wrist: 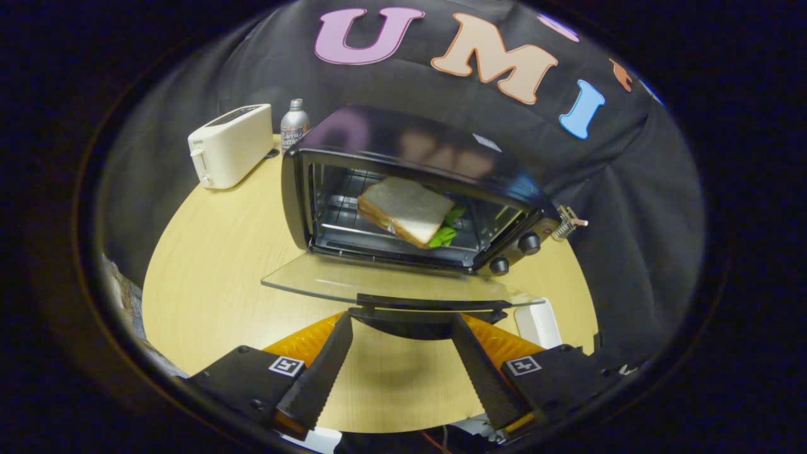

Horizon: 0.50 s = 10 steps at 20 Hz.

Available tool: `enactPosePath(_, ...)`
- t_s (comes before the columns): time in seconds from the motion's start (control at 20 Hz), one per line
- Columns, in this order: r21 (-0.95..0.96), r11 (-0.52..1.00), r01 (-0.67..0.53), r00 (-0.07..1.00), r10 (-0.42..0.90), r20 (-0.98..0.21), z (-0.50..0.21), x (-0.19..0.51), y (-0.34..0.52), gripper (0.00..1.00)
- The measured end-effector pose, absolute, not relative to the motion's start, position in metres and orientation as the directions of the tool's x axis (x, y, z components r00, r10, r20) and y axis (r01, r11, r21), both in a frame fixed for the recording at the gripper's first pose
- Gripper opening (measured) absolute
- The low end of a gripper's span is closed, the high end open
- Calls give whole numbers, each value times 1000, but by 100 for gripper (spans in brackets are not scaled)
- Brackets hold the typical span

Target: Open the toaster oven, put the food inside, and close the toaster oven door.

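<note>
- The gripper is sitting nearest the camera with its jaws spread wide and holding nothing; the 2 fingertips are flanking the door handle, just short of it.
- The toaster oven is standing open on the round wooden table, glass door lying flat toward the fingers.
- Inside, the sandwich is resting on the rack, lettuce poking out, so I'm guessing 2 of 3 steps are done.
- Only closing the door is looking left.
- Beyond the oven, a white toaster and a can are sitting well apart from the action.
- A white tray is peeking out beside the door.
</note>
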<state>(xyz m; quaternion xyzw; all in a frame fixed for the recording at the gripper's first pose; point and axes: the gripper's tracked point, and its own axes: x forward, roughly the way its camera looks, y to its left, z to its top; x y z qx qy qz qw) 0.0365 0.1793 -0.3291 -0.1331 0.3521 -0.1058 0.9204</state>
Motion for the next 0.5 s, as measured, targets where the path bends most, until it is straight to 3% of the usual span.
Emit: enactPosePath(0.5,-357,926,119,802,-301,-515,-293,77,175,100)
